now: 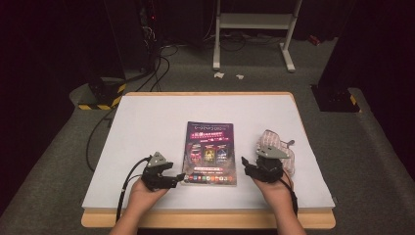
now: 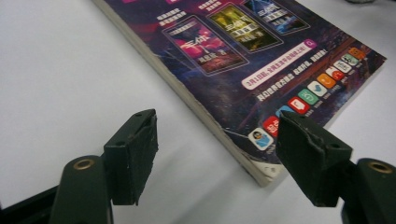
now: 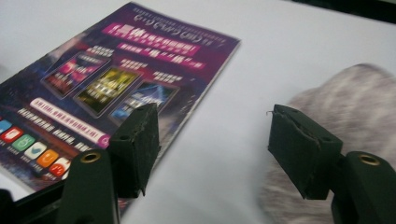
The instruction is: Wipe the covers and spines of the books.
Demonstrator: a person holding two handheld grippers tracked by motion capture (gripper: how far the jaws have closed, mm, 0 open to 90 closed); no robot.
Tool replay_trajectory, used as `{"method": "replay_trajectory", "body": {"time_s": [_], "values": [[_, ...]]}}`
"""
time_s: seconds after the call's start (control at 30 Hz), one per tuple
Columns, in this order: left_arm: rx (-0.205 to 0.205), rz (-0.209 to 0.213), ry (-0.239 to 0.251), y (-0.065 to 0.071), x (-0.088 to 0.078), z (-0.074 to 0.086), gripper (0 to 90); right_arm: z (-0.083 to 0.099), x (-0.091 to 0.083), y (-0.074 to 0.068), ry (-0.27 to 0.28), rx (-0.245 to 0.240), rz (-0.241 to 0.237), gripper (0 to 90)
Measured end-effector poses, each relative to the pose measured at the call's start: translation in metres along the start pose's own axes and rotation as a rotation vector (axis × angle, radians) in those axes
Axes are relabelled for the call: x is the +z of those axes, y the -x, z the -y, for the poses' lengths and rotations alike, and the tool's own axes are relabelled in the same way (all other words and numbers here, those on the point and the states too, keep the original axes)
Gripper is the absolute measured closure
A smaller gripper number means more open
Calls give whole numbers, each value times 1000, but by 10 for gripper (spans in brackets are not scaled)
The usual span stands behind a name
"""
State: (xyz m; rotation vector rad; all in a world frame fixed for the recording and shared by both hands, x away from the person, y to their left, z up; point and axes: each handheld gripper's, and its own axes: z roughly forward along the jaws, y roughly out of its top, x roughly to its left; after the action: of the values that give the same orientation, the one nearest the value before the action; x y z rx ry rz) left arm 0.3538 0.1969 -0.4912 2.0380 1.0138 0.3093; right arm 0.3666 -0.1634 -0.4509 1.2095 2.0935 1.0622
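Room: dark, grey carpet floor (image 1: pixel 372 147), cables, white metal stand (image 1: pixel 254 22) at the far side. 
Surface (image 1: pixel 147 127): white top, wood edge. 
Magazine (image 1: pixel 209 152): purple cover, flat at centre, between both hands. 
Pouch (image 1: pixel 288 152): pale patterned fabric, right of the magazine, beneath the right hand's gripper. 
Left tongs (image 2: pixel 217 156): apart, at the magazine's near left corner; its own view shows the worn page edges. 
Right tongs (image 3: pixel 212 149): apart, empty; its own view shows bare surface between magazine and pouch.

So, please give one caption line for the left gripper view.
Open left gripper poised at the near corner of a purple book lying flat on the white table.
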Motion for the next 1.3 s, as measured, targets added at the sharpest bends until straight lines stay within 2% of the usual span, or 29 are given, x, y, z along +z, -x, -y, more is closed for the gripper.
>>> {"method": "replay_trajectory", "body": {"time_s": [0.1,0.13,0.2,0.33,0.4,0.53,0.63,0.73,0.77,0.83,0.97,1.07,1.17,1.3], "values": [[-1,14,7,5,3,-1,324,8,10,-11,-9,22,-43,325],[4,14,4,7,5,-1,339,12,14,-19,-20,13,-63,333],[16,11,-15,11,10,-1,349,15,16,-23,-20,9,-75,338],[26,18,-44,16,17,-2,387,26,34,-39,-90,17,-120,317],[36,12,-47,19,18,-2,382,27,36,-41,-99,21,-120,318],[25,12,-49,18,19,-2,377,29,40,-44,-103,29,-132,315],[20,-1,-43,18,20,-2,362,26,45,-43,-100,30,-121,315],[12,-3,-42,18,21,-1,352,20,55,-37,-109,55,-112,314],[10,-4,-42,18,22,-1,348,19,61,-37,-134,65,-115,305],[5,-4,-39,18,22,-1,346,18,63,-37,-135,76,-120,307],[-4,-3,-33,18,23,-1,347,21,60,-42,-126,72,-125,304],[-8,-12,-29,20,24,0,350,22,58,-44,-137,91,-123,305],[-15,-18,-24,21,24,0,370,23,58,-46,-126,101,-109,332],[-8,-25,-24,21,23,-1,386,23,57,-38,-113,162,-142,367]]}}
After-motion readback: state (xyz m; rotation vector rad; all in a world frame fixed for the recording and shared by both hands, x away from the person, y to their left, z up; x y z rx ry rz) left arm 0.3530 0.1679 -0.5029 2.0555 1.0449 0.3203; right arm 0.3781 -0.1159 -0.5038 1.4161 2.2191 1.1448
